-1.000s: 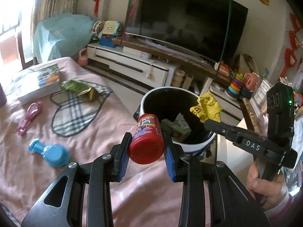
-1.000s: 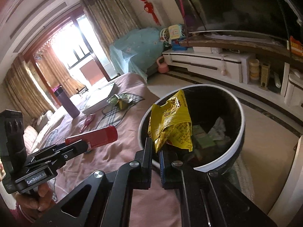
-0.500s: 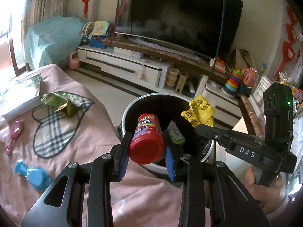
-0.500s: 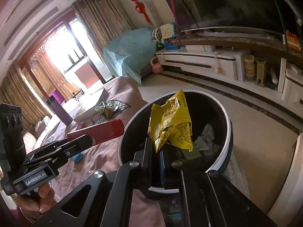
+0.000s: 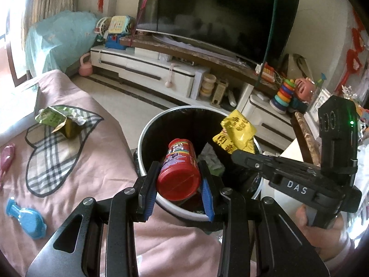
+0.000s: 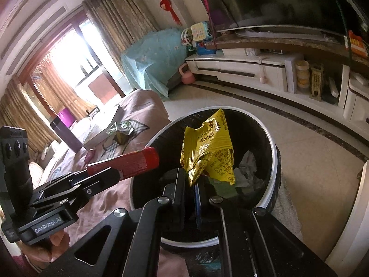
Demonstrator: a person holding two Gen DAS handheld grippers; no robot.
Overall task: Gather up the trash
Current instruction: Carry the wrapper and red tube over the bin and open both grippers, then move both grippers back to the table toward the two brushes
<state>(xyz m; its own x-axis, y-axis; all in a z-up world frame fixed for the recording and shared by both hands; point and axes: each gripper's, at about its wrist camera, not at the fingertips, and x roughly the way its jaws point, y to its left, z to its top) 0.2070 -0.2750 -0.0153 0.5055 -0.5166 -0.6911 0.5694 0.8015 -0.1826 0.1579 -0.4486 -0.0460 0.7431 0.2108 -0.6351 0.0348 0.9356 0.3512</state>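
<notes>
A black trash bin with a white rim (image 5: pixel 147 133) (image 6: pixel 274 152) stands on the floor beside the pink-covered table and holds crumpled paper and wrappers. My left gripper (image 5: pixel 178 164) has a red cylindrical can (image 5: pixel 178 177) (image 6: pixel 129 161) between its blue pads, out over the bin's near rim. Its jaws are opening, though the pads still look to touch the can. My right gripper (image 6: pixel 190 175) pinches the lower corner of a crumpled yellow wrapper (image 6: pixel 207 150) (image 5: pixel 237 131) above the bin's mouth. Those jaws are opening too, with a narrow gap showing.
On the pink cloth (image 5: pixel 96 161) lie a green wrapper (image 5: pixel 57 120), a blue toy (image 5: pixel 25 217) and a pink toy (image 5: pixel 7 159). A purple bottle (image 6: pixel 66 133) and a book (image 6: pixel 101 129) sit farther back. A white TV stand (image 5: pixel 143 69) runs behind the bin.
Both grippers have moved forward, from over the table edge to above the bin's mouth, carrying the can and the wrapper. The left jaws stand slightly wider and a slit shows between the right fingers.
</notes>
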